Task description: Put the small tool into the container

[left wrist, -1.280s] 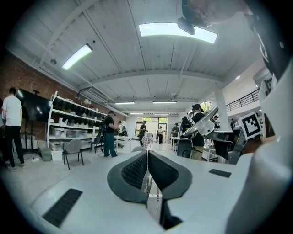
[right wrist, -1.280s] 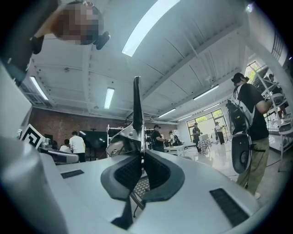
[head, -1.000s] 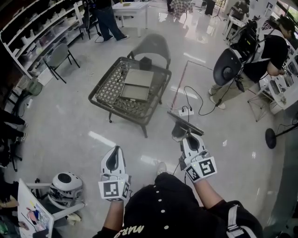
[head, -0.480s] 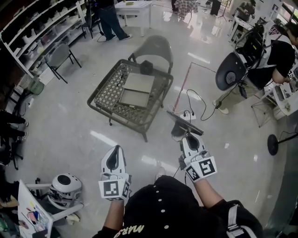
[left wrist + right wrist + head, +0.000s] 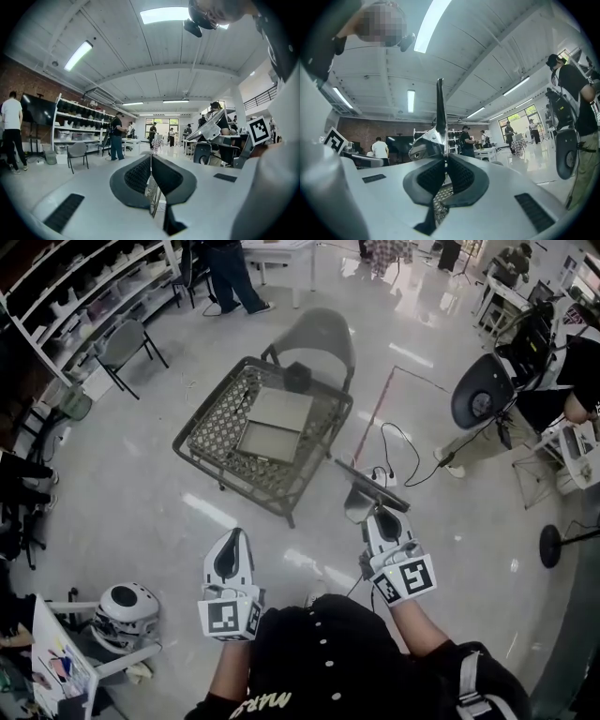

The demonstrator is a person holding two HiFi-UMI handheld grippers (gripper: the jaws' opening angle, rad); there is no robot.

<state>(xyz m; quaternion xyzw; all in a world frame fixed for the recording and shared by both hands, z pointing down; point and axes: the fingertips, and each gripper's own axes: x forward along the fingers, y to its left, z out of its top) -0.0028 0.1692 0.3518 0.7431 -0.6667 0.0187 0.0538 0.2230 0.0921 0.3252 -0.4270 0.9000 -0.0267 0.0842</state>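
Between the jaws of my right gripper sits the small tool, clamped tight, its thin dark blade standing above the floor. My left gripper is closed on nothing. Well ahead stands a wicker table bearing a grey flat box.

The white right gripper and the white left gripper are wearing black-and-white square marks. The small tool is shining silver. The dark table is showing a criss-cross pattern.
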